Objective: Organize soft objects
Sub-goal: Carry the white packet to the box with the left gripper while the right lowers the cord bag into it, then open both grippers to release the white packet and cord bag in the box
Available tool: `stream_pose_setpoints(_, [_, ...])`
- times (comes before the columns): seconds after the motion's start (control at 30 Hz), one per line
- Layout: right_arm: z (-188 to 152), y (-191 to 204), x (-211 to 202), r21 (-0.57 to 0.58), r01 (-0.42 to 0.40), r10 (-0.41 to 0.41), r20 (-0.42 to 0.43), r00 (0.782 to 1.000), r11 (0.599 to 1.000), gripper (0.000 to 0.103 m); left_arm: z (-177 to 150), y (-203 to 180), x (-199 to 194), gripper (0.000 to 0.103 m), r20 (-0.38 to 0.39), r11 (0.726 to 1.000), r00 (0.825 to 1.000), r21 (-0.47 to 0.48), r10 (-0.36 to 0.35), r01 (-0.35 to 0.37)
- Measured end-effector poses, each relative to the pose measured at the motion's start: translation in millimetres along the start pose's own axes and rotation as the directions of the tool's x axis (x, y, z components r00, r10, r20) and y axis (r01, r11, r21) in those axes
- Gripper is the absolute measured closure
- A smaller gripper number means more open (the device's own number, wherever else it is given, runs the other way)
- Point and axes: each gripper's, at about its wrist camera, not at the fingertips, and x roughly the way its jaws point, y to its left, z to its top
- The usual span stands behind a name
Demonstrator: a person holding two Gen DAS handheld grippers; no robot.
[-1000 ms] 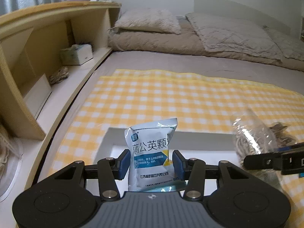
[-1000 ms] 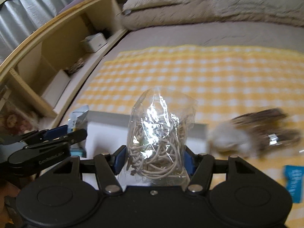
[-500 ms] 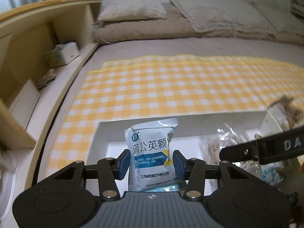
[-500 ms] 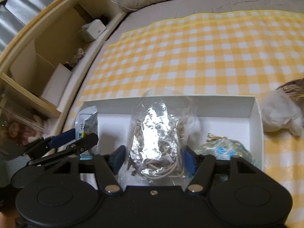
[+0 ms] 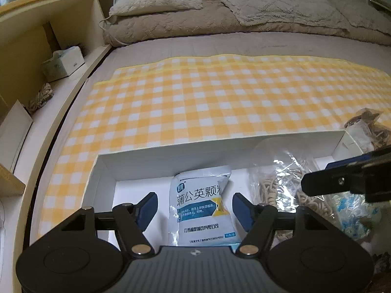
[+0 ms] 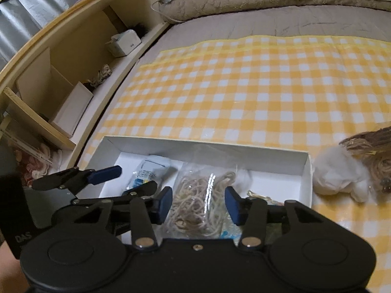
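A white box (image 5: 156, 156) lies on the yellow checked cloth (image 5: 220, 97). A blue-and-white packet (image 5: 202, 210) lies inside it, between the spread pads of my open left gripper (image 5: 194, 211). A clear bag of beige cord (image 6: 200, 200) lies beside the packet in the box (image 6: 268, 156), between the spread pads of my open right gripper (image 6: 198, 201). The bag also shows in the left wrist view (image 5: 276, 183). The left gripper shows in the right wrist view (image 6: 122, 180), over the packet (image 6: 146, 173).
A white and brown plush toy (image 6: 347, 175) lies on the cloth right of the box. A blue patterned bag (image 5: 352, 212) lies at the box's right end. A wooden shelf unit (image 5: 36, 56) runs along the left. Pillows and a blanket (image 5: 244, 7) lie at the far end.
Both grippers came down into the box and opened. The packet and the cord bag, held before, now lie in the box.
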Motion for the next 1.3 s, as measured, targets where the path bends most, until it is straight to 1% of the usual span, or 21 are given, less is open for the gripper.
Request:
stream_pose_setpoints(0.2, [-3, 1, -1, -0.011, 0.002, -0.002, -0.007, 1.0, 1.0, 0.055, -1, 2, -8, 0.033, -0.003, 1.0, 1.0, -0.019, -0.01, 0.01])
stream_pose_setpoints(0.4, [-5, 7, -9, -0.029, 0.013, -0.013, 0.002, 1.0, 0.999, 0.054, -3, 2, -27, 0.032, 0.017, 0.999, 1.0, -0.041, -0.016, 0.017])
stream_pose_setpoints(0.5, [-7, 10, -16, -0.047, 0.02, -0.019, 0.014, 1.0, 0.999, 0.053, -5, 1, -38, 0.031, 0.03, 0.999, 1.0, -0.041, -0.007, 0.008])
stream_pose_setpoints(0.57, [-8, 12, -22, -0.062, 0.023, -0.022, 0.024, 0.999, 0.998, 0.051, -7, 1, -45, 0.031, 0.035, 0.999, 0.999, -0.045, 0.0, 0.002])
stream_pose_setpoints(0.63, [-9, 15, -28, -0.075, 0.027, -0.025, 0.033, 0.999, 0.997, 0.045, -10, 3, -52, 0.031, 0.04, 0.998, 0.999, -0.056, 0.0, 0.002])
stream_pose_setpoints(0.7, [-10, 18, -34, -0.094, 0.035, -0.031, 0.048, 0.998, 0.995, 0.042, -12, 4, -60, 0.031, 0.047, 0.998, 0.999, -0.065, 0.003, 0.0])
stream_pose_setpoints(0.77, [-12, 20, -41, -0.113, 0.043, -0.036, 0.062, 0.997, 0.993, 0.039, -15, 6, -69, 0.028, 0.058, 0.997, 0.998, -0.073, 0.008, -0.004])
stream_pose_setpoints(0.83, [-14, 21, -49, -0.135, 0.051, -0.041, 0.077, 0.996, 0.99, 0.032, -18, 7, -76, 0.022, 0.067, 0.997, 0.998, -0.082, 0.011, -0.005])
stream_pose_setpoints(0.97, [-18, 25, -61, -0.173, 0.064, -0.048, 0.098, 0.994, 0.983, 0.027, -22, 10, -91, 0.019, 0.086, 0.994, 0.996, -0.107, 0.011, -0.001])
stream_pose_setpoints(1.03, [-21, 27, -68, -0.197, 0.075, -0.053, 0.112, 0.992, 0.977, 0.024, -24, 11, -98, 0.015, 0.094, 0.993, 0.995, -0.121, 0.01, 0.001])
stream_pose_setpoints(1.17, [-26, 29, -80, -0.236, 0.094, -0.063, 0.133, 0.989, 0.967, 0.02, -30, 12, -110, 0.011, 0.106, 0.989, 0.994, -0.145, 0.005, 0.01])
stream_pose_setpoints(1.3, [-32, 28, -91, -0.262, 0.106, -0.069, 0.146, 0.987, 0.959, 0.012, -33, 12, -120, 0.006, 0.115, 0.987, 0.993, -0.158, -0.001, 0.019])
